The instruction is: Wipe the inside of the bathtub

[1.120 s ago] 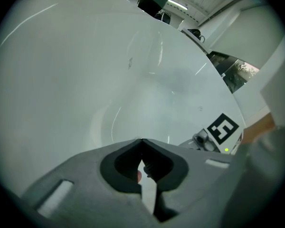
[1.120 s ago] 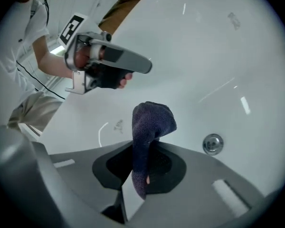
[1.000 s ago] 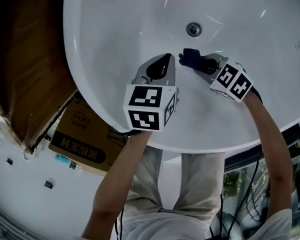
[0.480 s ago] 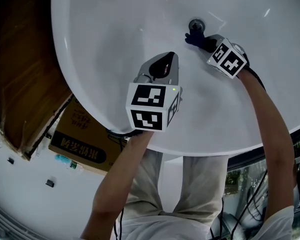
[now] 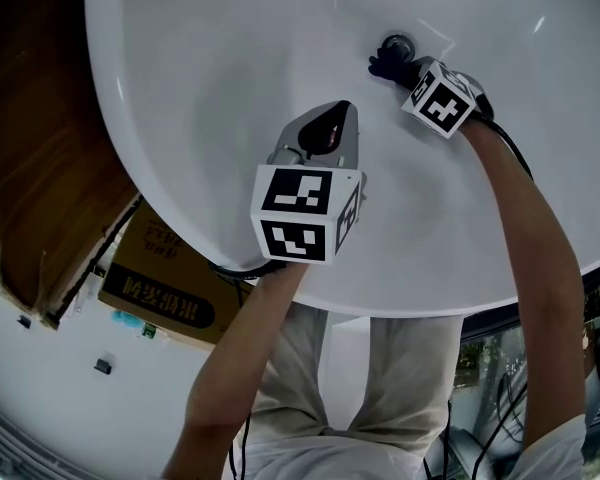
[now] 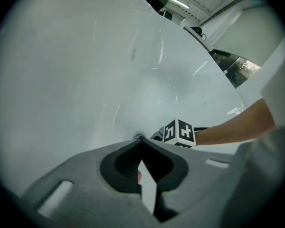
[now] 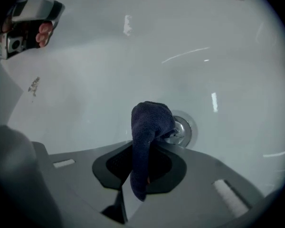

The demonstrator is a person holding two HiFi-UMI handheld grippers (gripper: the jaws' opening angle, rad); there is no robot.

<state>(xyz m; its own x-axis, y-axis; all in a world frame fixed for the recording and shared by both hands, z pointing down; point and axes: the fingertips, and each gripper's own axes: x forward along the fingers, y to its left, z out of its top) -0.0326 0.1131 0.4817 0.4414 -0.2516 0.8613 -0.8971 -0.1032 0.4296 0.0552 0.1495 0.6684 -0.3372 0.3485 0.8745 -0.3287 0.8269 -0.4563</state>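
The white bathtub (image 5: 210, 88) fills the top of the head view, with its metal drain (image 5: 396, 44) near the top middle. My right gripper (image 5: 395, 66) is shut on a dark blue cloth (image 5: 383, 66) and presses it on the tub floor right beside the drain. In the right gripper view the cloth (image 7: 149, 127) hangs from the shut jaws, partly covering the drain (image 7: 181, 128). My left gripper (image 5: 332, 118) hovers over the tub's near slope, shut, with nothing in it. The left gripper view shows the tub's inner wall (image 6: 85, 70) and my right gripper's marker cube (image 6: 179, 132).
A cardboard box (image 5: 170, 278) with print lies on the floor left of the tub. A wooden panel (image 5: 40, 168) stands at the far left. Cables (image 5: 490, 408) trail by the person's legs (image 5: 380, 368) at the tub's near rim. A small dirt smear (image 7: 34, 85) marks the tub wall.
My right gripper has carried the cloth up the tub floor, from below the drain to right against it. The left gripper has stayed nearly in place.
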